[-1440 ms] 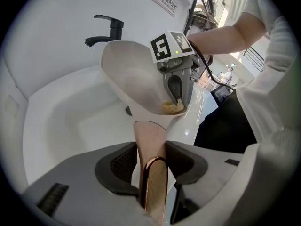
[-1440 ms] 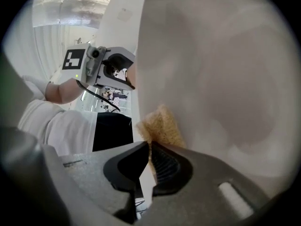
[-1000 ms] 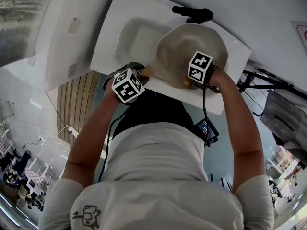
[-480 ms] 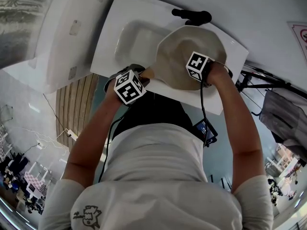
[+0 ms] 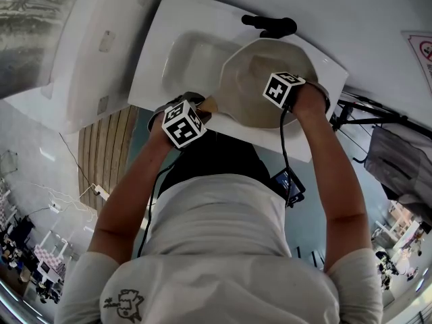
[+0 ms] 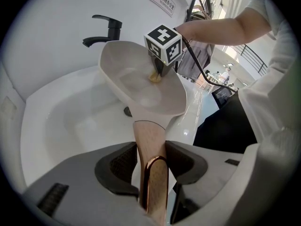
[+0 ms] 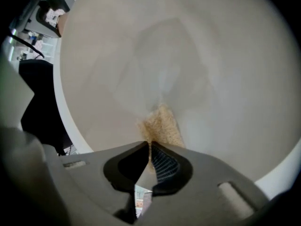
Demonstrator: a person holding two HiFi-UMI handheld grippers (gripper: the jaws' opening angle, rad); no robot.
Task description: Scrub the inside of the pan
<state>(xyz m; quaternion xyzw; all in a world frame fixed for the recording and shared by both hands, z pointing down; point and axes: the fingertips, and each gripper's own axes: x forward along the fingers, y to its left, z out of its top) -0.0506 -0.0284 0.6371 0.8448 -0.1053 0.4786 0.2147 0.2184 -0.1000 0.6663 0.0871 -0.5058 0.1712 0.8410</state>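
Note:
A pale cream pan (image 5: pixel 246 73) is held tilted over the white sink (image 5: pixel 152 52). My left gripper (image 5: pixel 202 108) is shut on its wooden handle (image 6: pixel 149 147), which has a copper loop at the end, and the pads (image 6: pixel 123 161) press its sides. In the left gripper view the pan (image 6: pixel 141 88) opens toward the right gripper (image 6: pixel 158 72). My right gripper (image 7: pixel 149 157) is shut on a yellow sponge (image 7: pixel 162 125), which presses against the inside of the pan (image 7: pixel 197 55). In the head view the right gripper (image 5: pixel 279 101) sits over the pan's near right part, and its cube hides the sponge.
A black faucet (image 5: pixel 270 24) stands at the sink's far edge, just beyond the pan's rim. The drain (image 6: pixel 128 111) lies under the pan. A black frame stand (image 5: pixel 368 113) and a grey cloth are to the right of the sink. A wooden slat panel (image 5: pixel 104 133) is on the left.
My right gripper has swept across the pan's inside with the sponge, and its cube has turned. The left gripper and the pan have stayed still.

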